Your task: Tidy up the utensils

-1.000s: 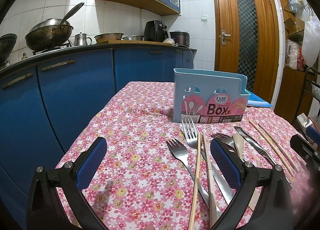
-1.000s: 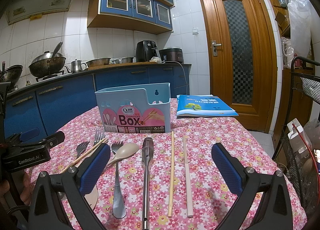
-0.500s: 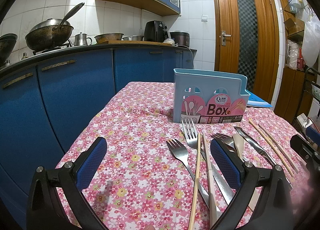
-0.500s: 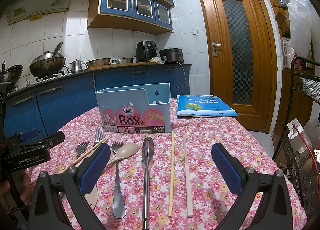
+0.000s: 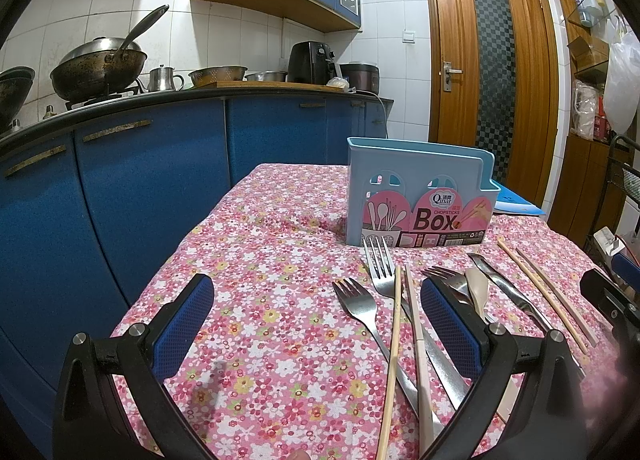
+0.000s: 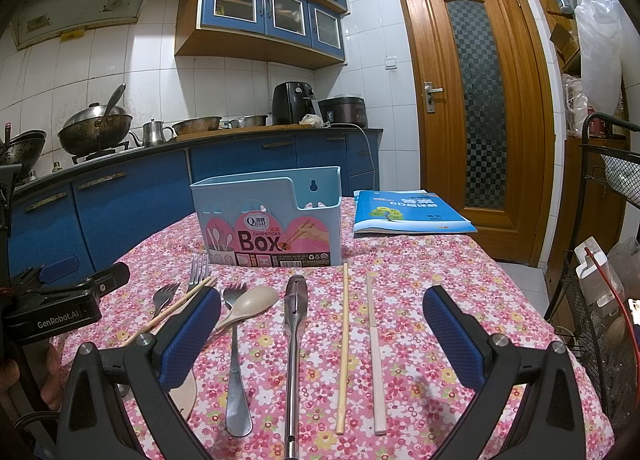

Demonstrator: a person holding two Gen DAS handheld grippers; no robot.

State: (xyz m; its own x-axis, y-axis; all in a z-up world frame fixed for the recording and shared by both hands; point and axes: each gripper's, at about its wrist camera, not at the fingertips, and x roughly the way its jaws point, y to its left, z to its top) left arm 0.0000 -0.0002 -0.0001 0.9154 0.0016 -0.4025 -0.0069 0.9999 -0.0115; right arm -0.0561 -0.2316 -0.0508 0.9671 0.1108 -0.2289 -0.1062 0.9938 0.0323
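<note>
A light blue chopsticks box [image 5: 420, 196] stands upright on the flowered tablecloth, also in the right wrist view [image 6: 272, 220]. In front of it lie forks [image 5: 360, 308], a beige spoon [image 6: 248, 304], a steel peeler-like tool [image 6: 294, 324] and two pairs of chopsticks [image 6: 356, 340], one pair crossing the forks [image 5: 394, 344]. My left gripper [image 5: 316, 324] is open and empty, low over the table left of the forks. My right gripper [image 6: 320, 336] is open and empty above the tool and chopsticks.
A blue booklet [image 6: 404, 212] lies behind the box to the right. Blue kitchen cabinets [image 5: 120, 188] run along the left of the table. A wire rack [image 6: 600, 260] stands at the right, by a wooden door [image 6: 472, 100].
</note>
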